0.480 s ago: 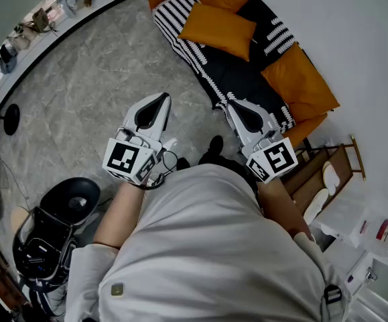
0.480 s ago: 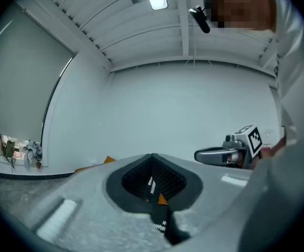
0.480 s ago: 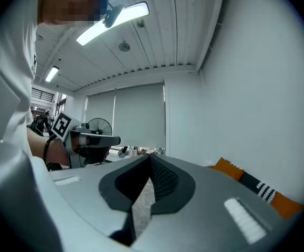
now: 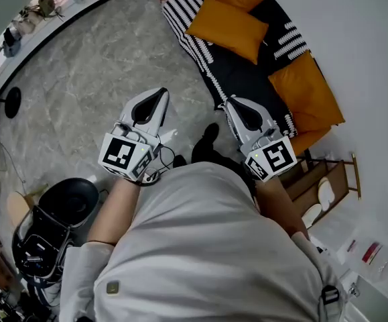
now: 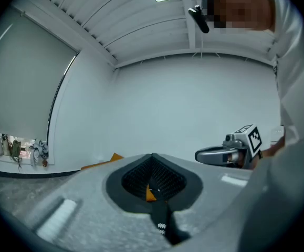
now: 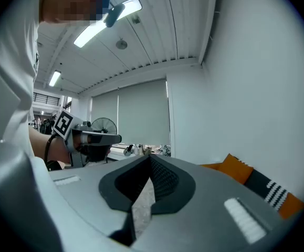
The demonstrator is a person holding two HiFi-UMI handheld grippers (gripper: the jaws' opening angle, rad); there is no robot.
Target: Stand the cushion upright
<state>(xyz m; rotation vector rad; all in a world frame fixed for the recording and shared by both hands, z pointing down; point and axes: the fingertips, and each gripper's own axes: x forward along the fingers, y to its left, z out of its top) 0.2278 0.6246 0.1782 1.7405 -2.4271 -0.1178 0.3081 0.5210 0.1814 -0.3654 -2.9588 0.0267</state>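
Head view: left gripper point(image 4: 159, 96) and right gripper point(image 4: 231, 103) both have jaws closed on nothing, and the orange cushion point(image 4: 228, 27) is lying on the sofa point(image 4: 247, 76).

We see an orange cushion point(image 4: 228, 27), plump and square. It lies flat on the striped sofa point(image 4: 242, 79), not upright.
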